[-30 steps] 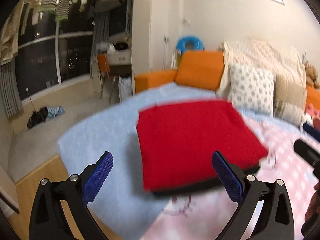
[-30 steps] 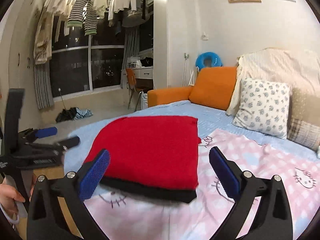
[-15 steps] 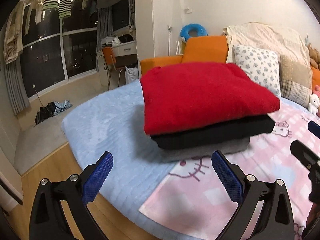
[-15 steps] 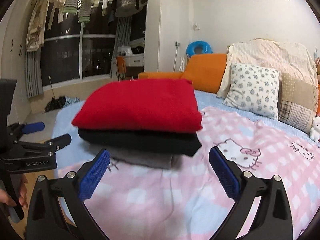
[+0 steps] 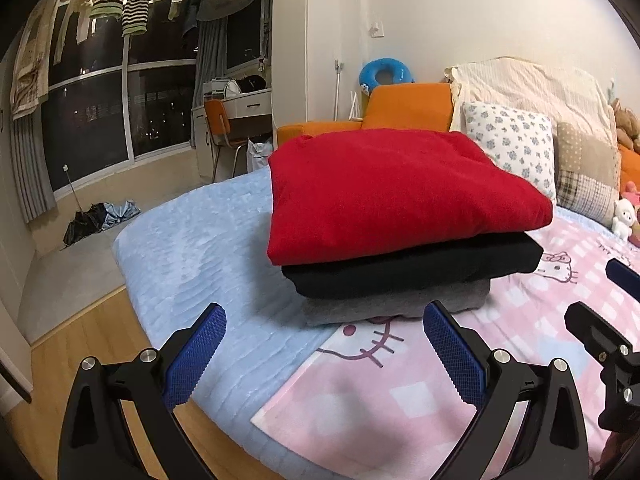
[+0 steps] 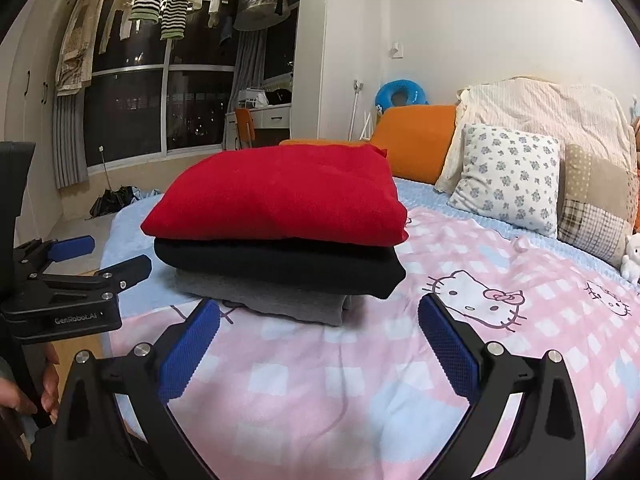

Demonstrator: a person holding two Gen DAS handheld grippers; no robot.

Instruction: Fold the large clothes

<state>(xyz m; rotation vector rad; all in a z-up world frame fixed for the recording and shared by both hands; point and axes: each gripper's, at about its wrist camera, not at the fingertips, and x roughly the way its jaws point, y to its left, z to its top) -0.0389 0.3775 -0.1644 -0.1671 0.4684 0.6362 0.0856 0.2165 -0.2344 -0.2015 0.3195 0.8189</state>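
A stack of three folded garments sits on the bed: a red sweater (image 5: pixel 392 188) on top, a black one (image 5: pixel 412 268) under it, a grey one (image 5: pixel 396 304) at the bottom. The stack also shows in the right wrist view, red (image 6: pixel 280 196), black (image 6: pixel 280 264), grey (image 6: pixel 264 296). My left gripper (image 5: pixel 324 352) is open and empty, low in front of the stack. My right gripper (image 6: pixel 316 344) is open and empty, just short of the stack. The left gripper (image 6: pixel 100 260) shows at the left of the right wrist view.
The bed has a light blue blanket (image 5: pixel 188 236) and a pink Hello Kitty sheet (image 6: pixel 480 320). Pillows (image 6: pixel 508 176) and an orange cushion (image 6: pixel 416 140) line the far side. The wooden floor (image 5: pixel 80 340) lies beyond the bed's near edge. A dark umbrella (image 5: pixel 96 220) lies by the window.
Both grippers have dropped from above the stack to bed level in front of it. The view now shows the stack's side with all three layers. Both stay open.
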